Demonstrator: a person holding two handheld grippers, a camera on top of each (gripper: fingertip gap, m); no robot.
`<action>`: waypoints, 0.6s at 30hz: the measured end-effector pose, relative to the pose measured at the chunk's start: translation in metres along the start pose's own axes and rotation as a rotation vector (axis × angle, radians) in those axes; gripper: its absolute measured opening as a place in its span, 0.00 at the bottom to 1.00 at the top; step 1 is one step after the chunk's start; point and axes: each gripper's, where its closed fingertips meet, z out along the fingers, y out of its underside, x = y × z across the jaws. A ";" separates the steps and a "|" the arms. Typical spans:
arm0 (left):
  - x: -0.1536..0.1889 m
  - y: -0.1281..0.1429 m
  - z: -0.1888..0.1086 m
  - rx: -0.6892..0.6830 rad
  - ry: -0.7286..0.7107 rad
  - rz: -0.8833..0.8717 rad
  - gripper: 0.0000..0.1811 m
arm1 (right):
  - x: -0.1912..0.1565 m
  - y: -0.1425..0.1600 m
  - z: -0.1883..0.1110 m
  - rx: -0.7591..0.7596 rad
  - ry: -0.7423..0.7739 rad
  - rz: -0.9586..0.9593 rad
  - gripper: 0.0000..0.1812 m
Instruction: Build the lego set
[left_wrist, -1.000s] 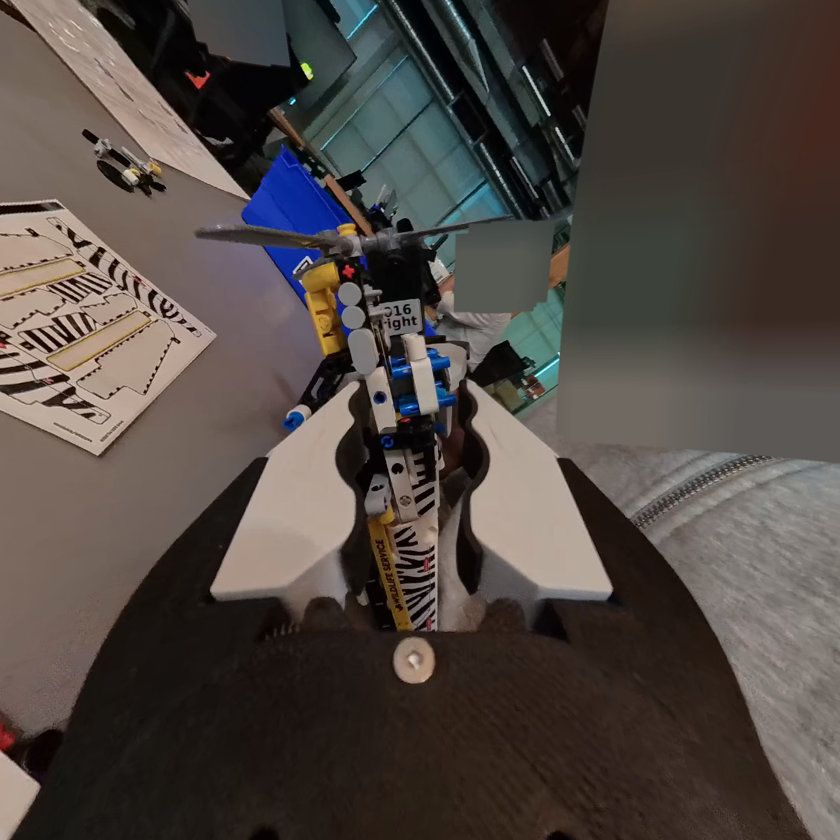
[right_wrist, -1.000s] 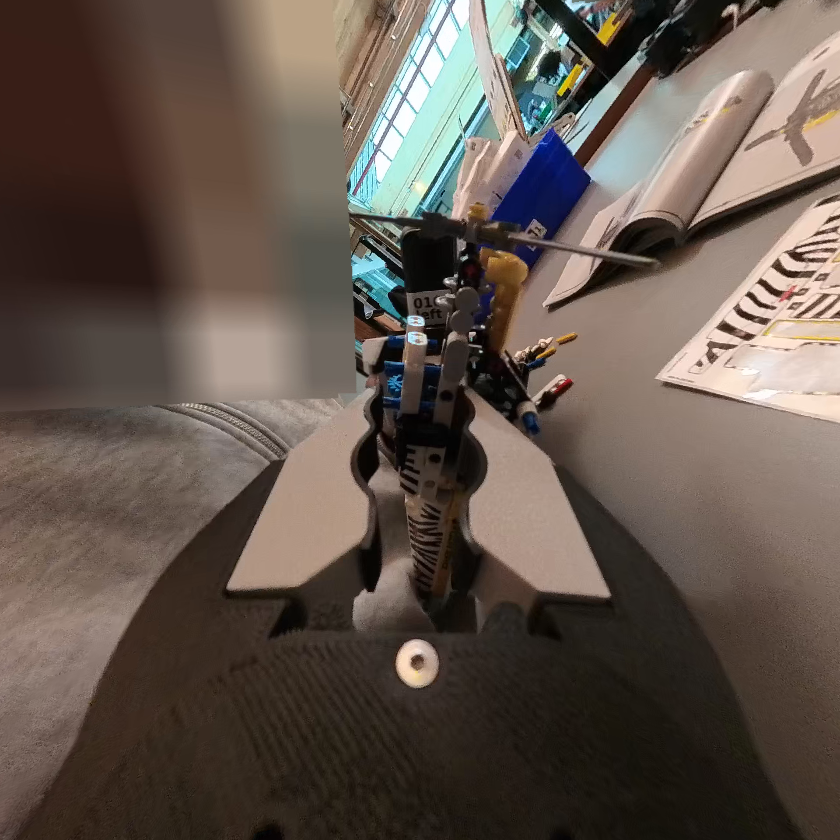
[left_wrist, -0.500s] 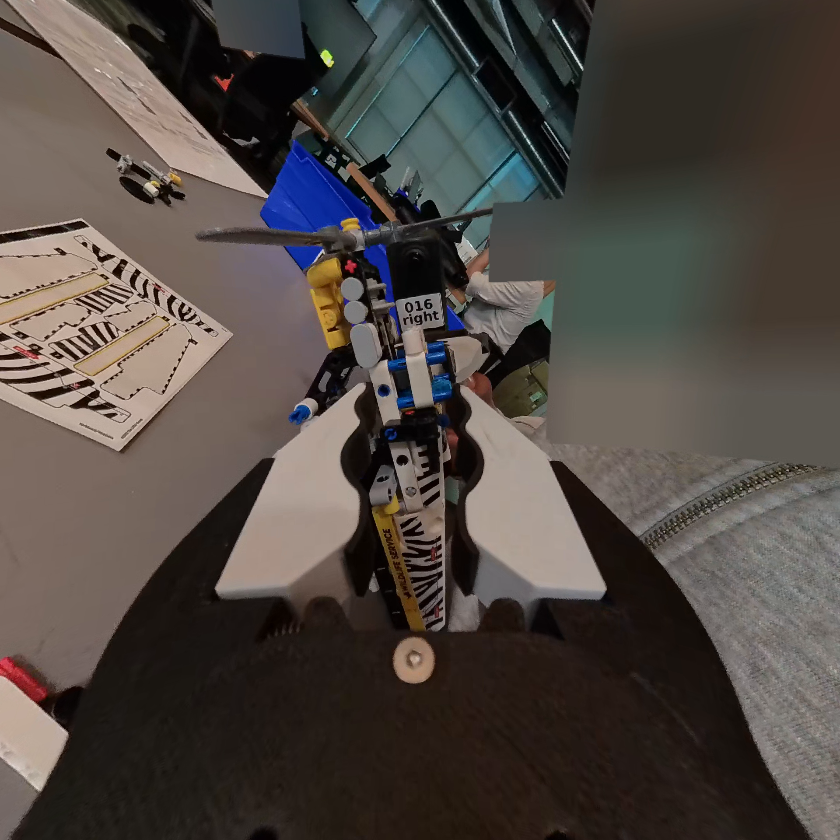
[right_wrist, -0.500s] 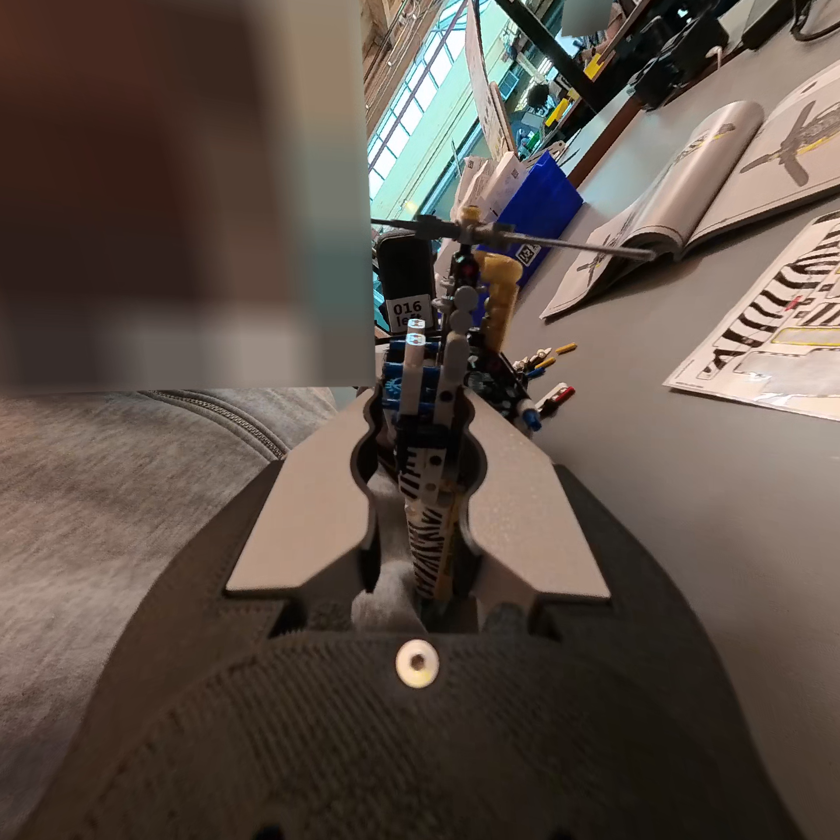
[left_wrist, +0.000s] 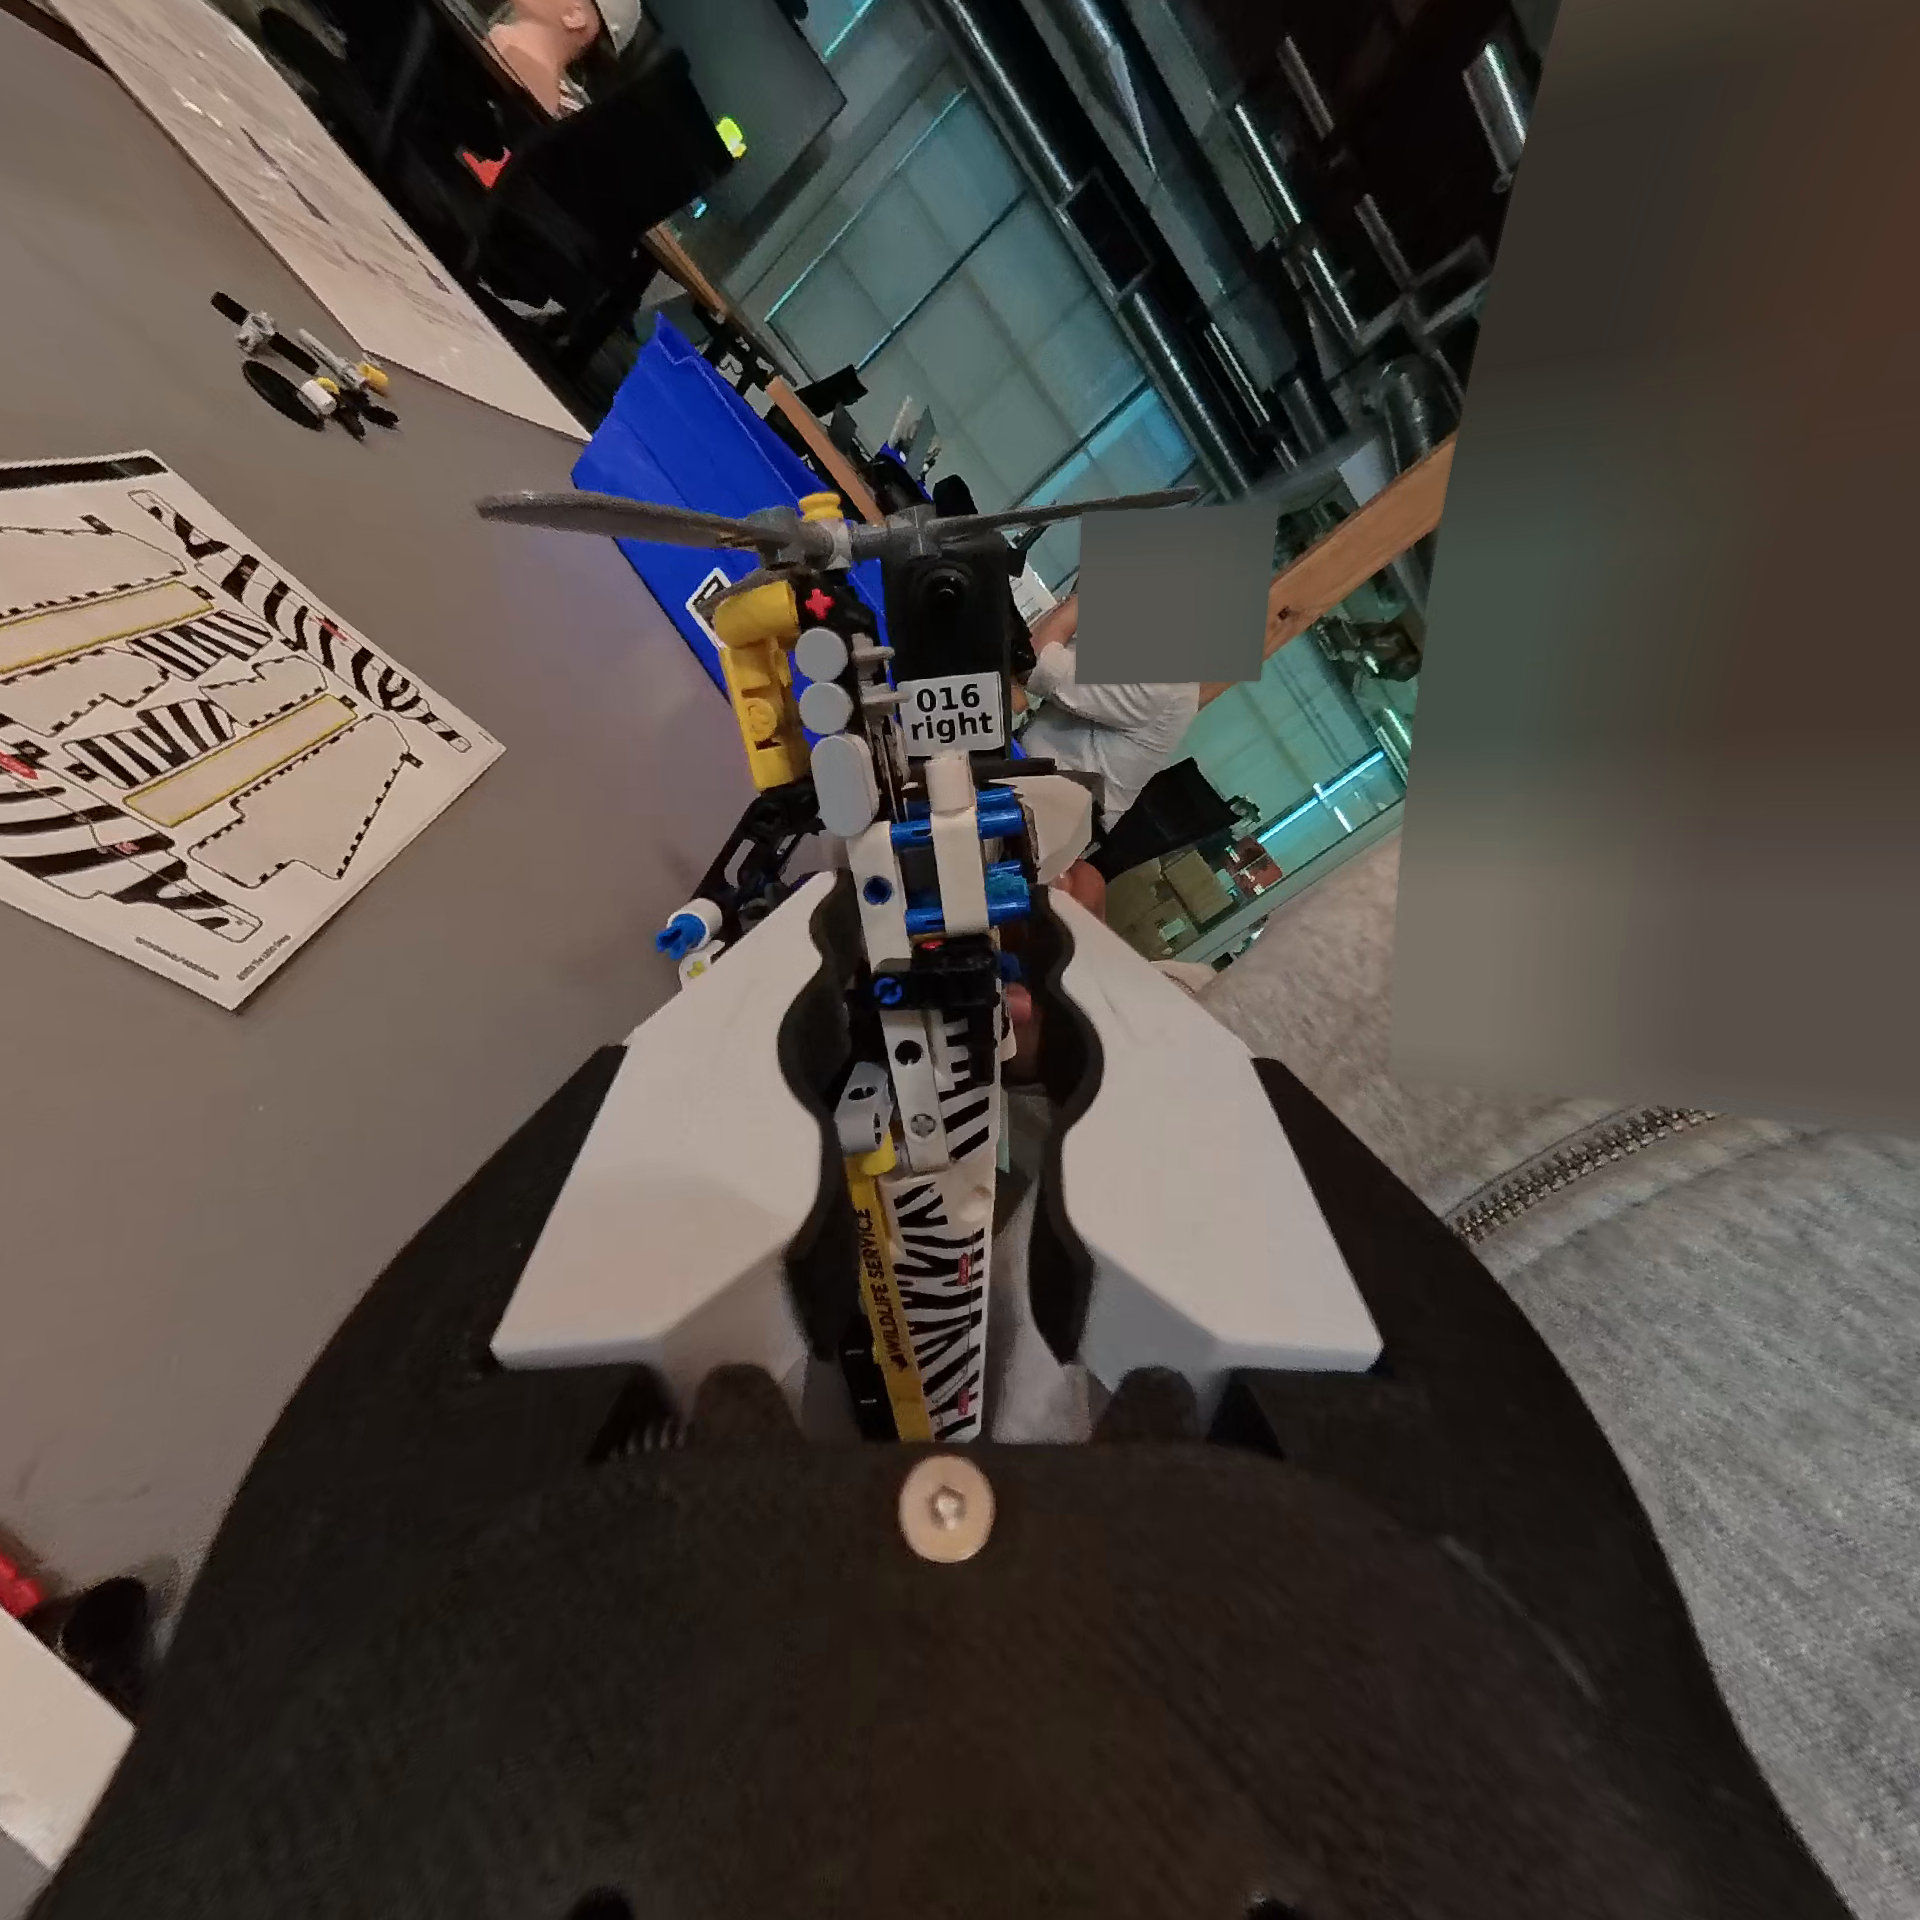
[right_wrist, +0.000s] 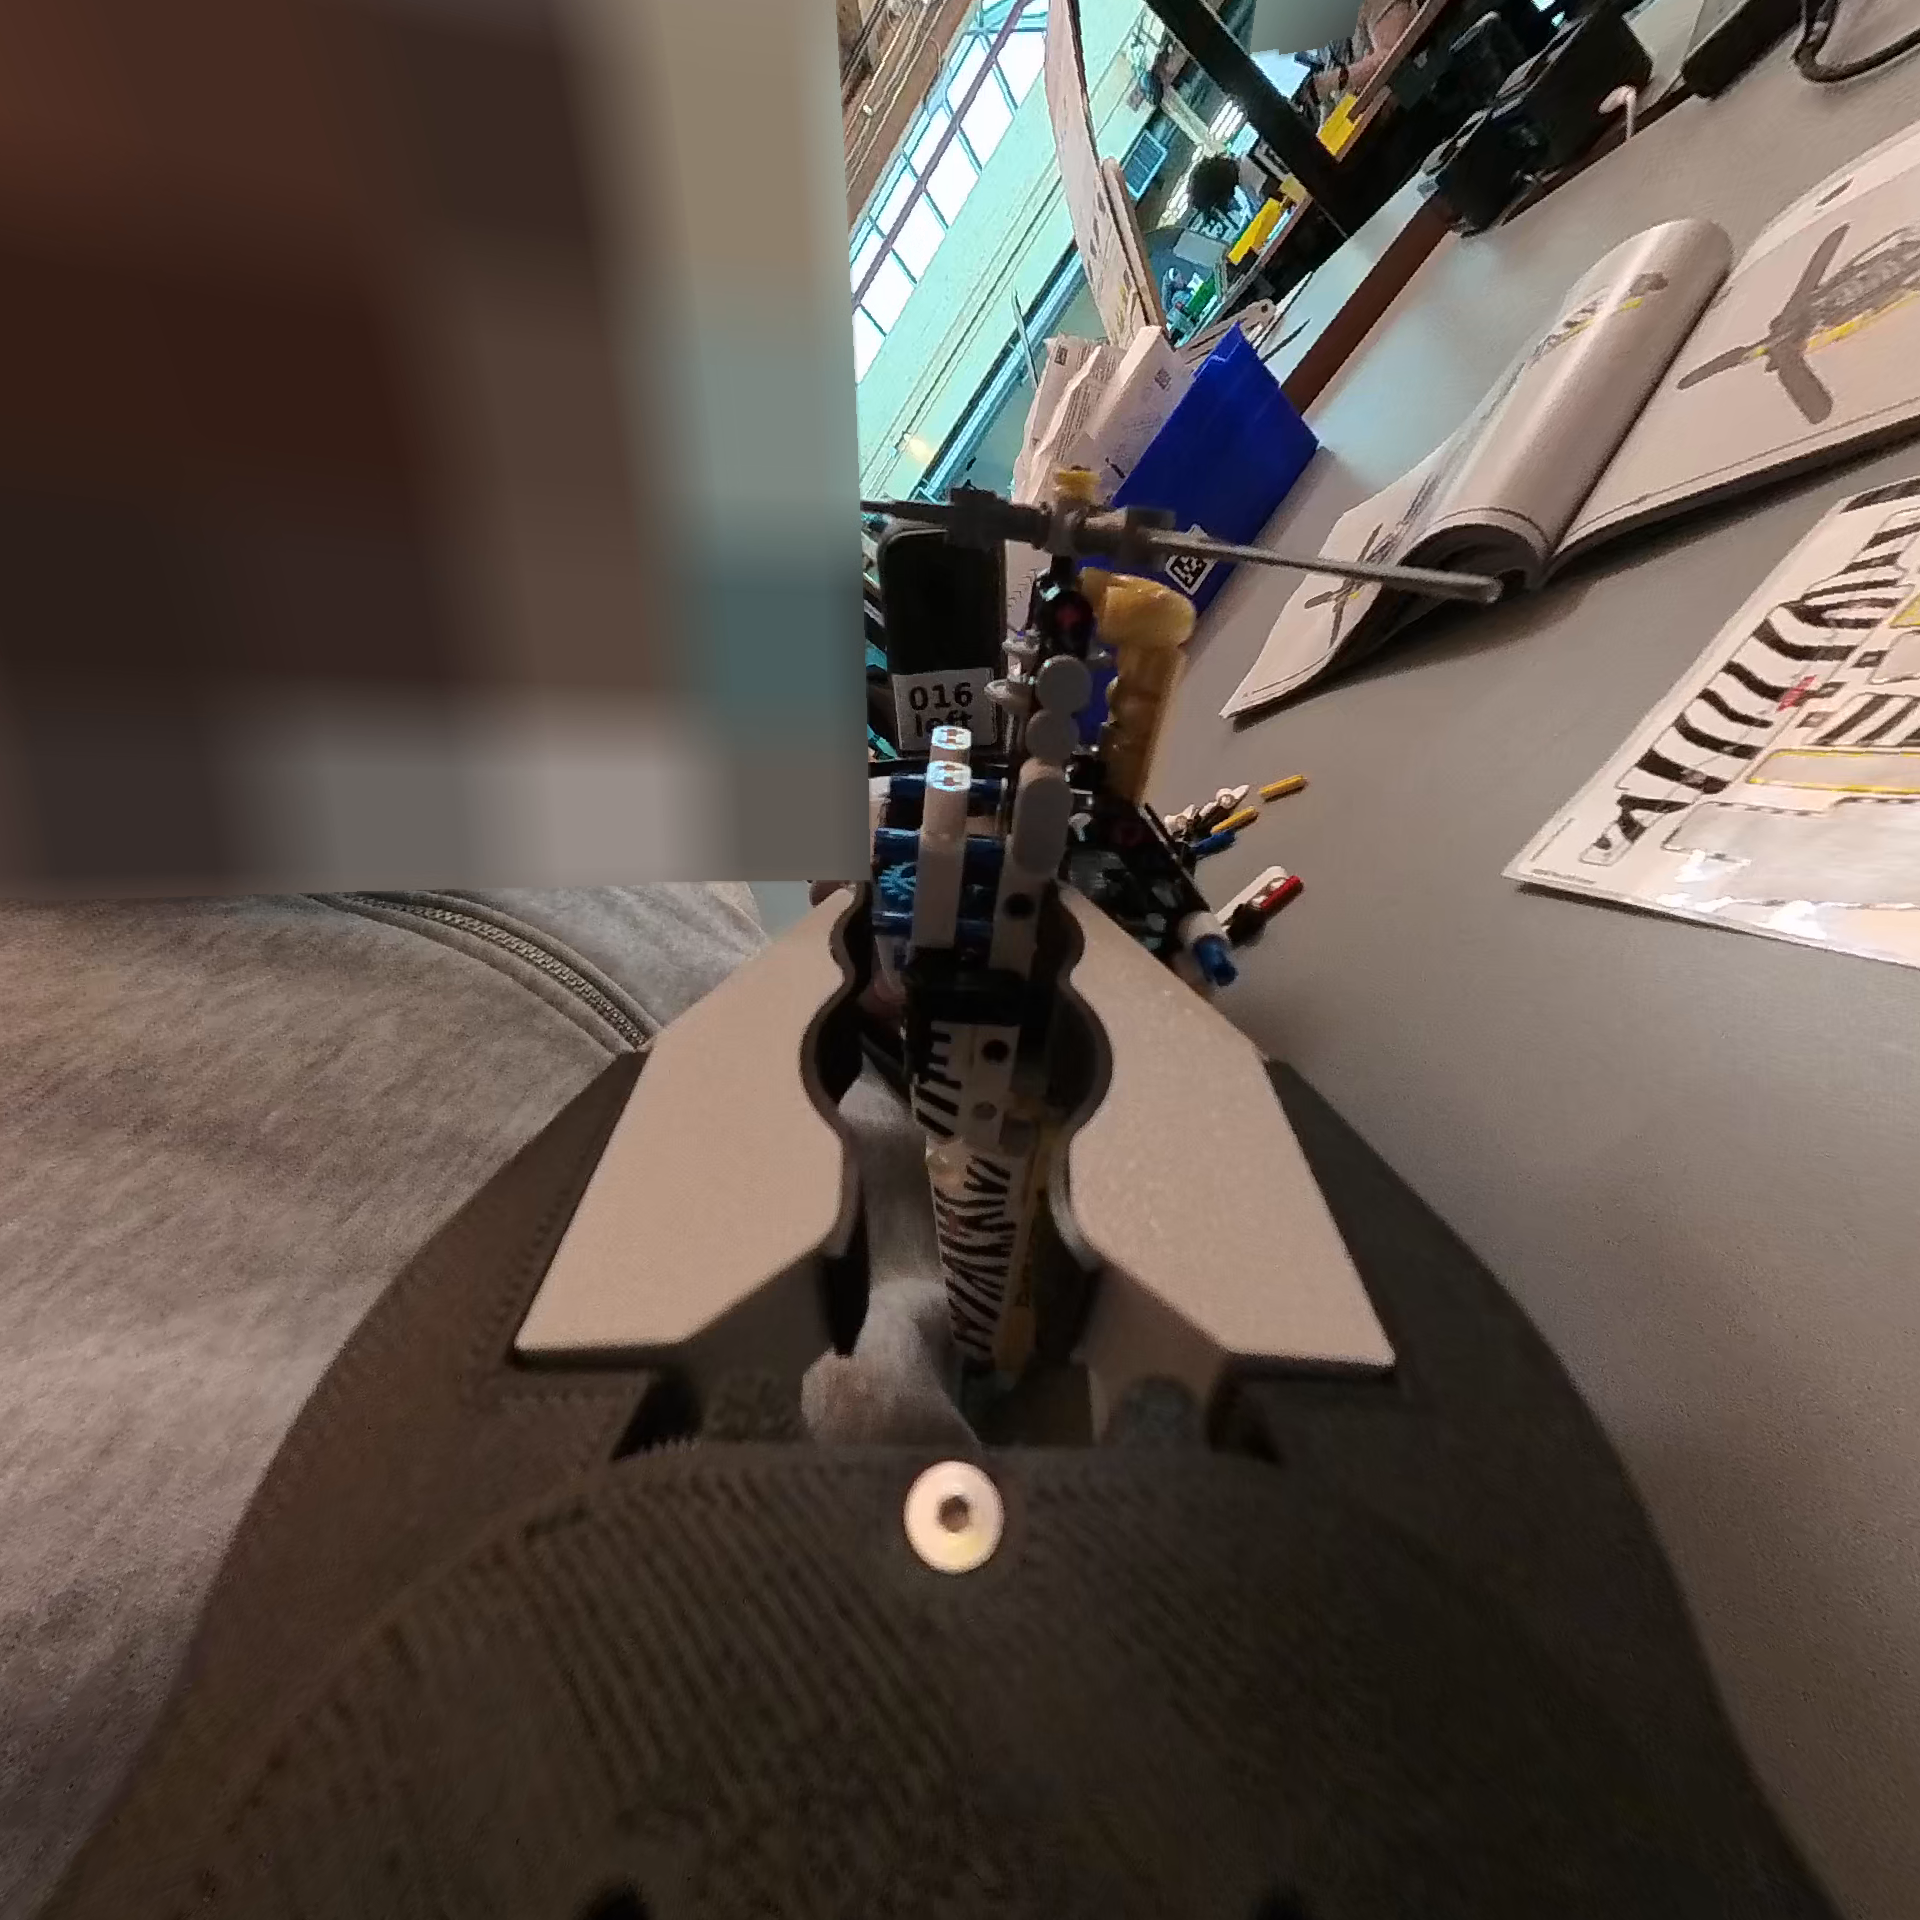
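A lego helicopter (left_wrist: 940, 1299) with zebra-striped panels, a yellow part and a grey rotor (left_wrist: 831, 530) is held above the grey table between both grippers, which face each other. My left gripper (left_wrist: 943, 914) is shut on one end of it. My right gripper (right_wrist: 961, 914) is shut on the other end of the helicopter (right_wrist: 977, 1247), with the rotor (right_wrist: 1091, 530) on top. Each view shows the other gripper's black body behind the model, the right one in the left wrist view (left_wrist: 951, 623) and the left one in the right wrist view (right_wrist: 935, 623).
A zebra sticker sheet (left_wrist: 208, 707) (right_wrist: 1766, 748) lies on the table. An open instruction booklet (right_wrist: 1621, 343) and a blue bin (right_wrist: 1226, 436) (left_wrist: 707, 468) sit farther back. Loose small parts (left_wrist: 312, 364) (right_wrist: 1236, 821) lie about. A person's grey zip jacket (left_wrist: 1662, 1403) is close by. Only a small space, under 4 cm, lies between the two pairs of fingers.
Both grippers and the held helicopter have swayed slightly over the table. The grip on the model is the same throughout.
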 end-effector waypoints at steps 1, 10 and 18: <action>0.000 0.000 0.000 -0.001 0.001 -0.008 0.16 | 0.000 0.000 0.000 0.001 -0.002 0.002 0.16; 0.000 0.001 0.002 -0.008 -0.001 -0.051 0.16 | 0.001 -0.001 -0.002 0.021 -0.010 0.023 0.16; 0.003 -0.003 0.004 0.012 0.014 -0.088 0.17 | -0.001 -0.003 -0.004 0.037 -0.031 0.031 0.16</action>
